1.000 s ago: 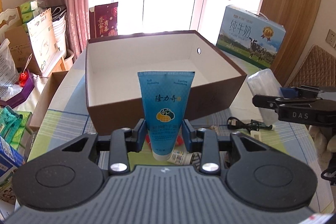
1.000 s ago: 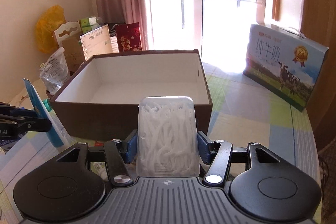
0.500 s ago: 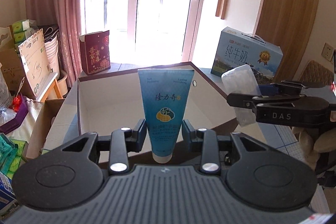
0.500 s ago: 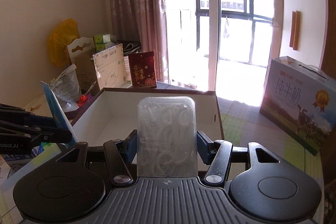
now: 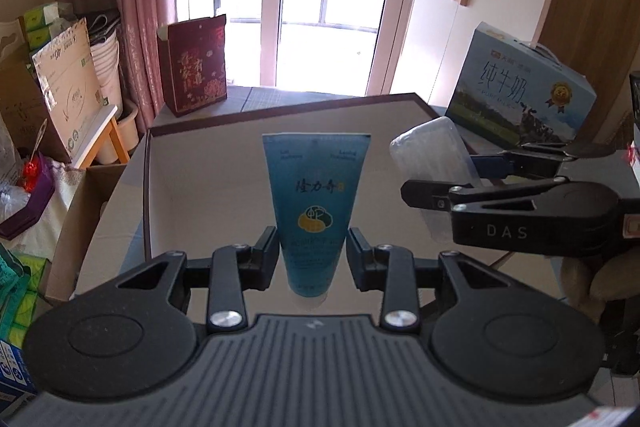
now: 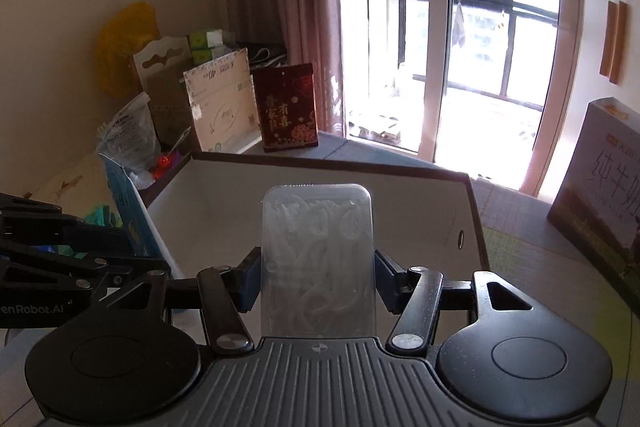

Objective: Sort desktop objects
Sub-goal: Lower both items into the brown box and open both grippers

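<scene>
My left gripper (image 5: 313, 253) is shut on a blue tube (image 5: 316, 203), held upright over the open brown box (image 5: 208, 183) with a white inside. My right gripper (image 6: 318, 277) is shut on a clear plastic case of white picks (image 6: 318, 255), also held over the box (image 6: 400, 211). In the left wrist view the right gripper (image 5: 440, 183) and its case (image 5: 434, 159) hang at the right, above the box's right side. In the right wrist view the left gripper (image 6: 132, 251) and the tube (image 6: 130, 207) are at the left, over the box's left wall.
A blue milk carton (image 5: 524, 95) stands right of the box. A dark red gift bag (image 5: 196, 65) stands behind it by the window. Cardboard boxes and bags (image 5: 60, 87) crowd the left side.
Both grippers have risen and moved forward with their loads, from in front of the box to above it. The table items in front of the box have dropped out of view.
</scene>
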A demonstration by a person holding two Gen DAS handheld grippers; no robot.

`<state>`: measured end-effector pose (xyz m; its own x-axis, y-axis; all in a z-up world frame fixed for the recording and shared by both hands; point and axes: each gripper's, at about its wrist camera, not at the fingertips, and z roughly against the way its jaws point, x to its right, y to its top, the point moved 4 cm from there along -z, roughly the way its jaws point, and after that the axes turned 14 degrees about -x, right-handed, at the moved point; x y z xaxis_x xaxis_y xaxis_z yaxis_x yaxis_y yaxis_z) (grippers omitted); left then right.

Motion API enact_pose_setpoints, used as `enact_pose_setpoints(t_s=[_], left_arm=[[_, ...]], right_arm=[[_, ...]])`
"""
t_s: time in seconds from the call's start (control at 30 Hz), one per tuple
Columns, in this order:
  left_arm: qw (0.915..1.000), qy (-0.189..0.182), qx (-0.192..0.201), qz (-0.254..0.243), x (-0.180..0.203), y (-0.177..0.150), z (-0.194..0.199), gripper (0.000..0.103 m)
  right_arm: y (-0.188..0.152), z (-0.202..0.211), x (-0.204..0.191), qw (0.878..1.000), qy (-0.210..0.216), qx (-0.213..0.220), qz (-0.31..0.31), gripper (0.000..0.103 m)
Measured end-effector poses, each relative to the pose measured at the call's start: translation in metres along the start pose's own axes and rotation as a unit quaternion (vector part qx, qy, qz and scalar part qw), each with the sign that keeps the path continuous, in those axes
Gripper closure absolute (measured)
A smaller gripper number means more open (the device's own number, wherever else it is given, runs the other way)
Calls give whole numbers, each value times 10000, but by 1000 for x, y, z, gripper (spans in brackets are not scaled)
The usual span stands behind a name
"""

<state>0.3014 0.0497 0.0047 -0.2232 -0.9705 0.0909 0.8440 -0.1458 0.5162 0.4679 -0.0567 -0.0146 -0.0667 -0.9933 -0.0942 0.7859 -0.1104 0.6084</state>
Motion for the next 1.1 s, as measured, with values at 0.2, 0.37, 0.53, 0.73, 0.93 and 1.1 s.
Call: enact_pose_setpoints(t_s=[0.2, 0.37, 0.53, 0.73, 0.93, 1.1], left_arm=[[9964, -20, -838, 115, -13, -6, -45, 72], [9903, -96, -1373, 214, -17, -6, -74, 72], [9878, -50, -1554, 85, -11, 8, -84, 72], [9790, 58, -2038, 89, -9, 2, -113, 73], [9764, 228, -2147, 32, -12, 0, -118, 71], [9748, 394, -2192, -92, -15, -1, -114, 45]], right_arm=[[-3, -50, 13, 9945, 68, -1041, -13, 49], [-9, -80, 21, 9797, -26, -2004, 58, 49], [-15, -98, 29, 9647, -19, -2634, 8, 49], [-23, -112, 38, 9571, -181, -2890, -80, 49], [-21, -110, 43, 9591, -233, -2822, 18, 47], [-22, -104, 40, 9607, -263, -2758, 153, 27]])
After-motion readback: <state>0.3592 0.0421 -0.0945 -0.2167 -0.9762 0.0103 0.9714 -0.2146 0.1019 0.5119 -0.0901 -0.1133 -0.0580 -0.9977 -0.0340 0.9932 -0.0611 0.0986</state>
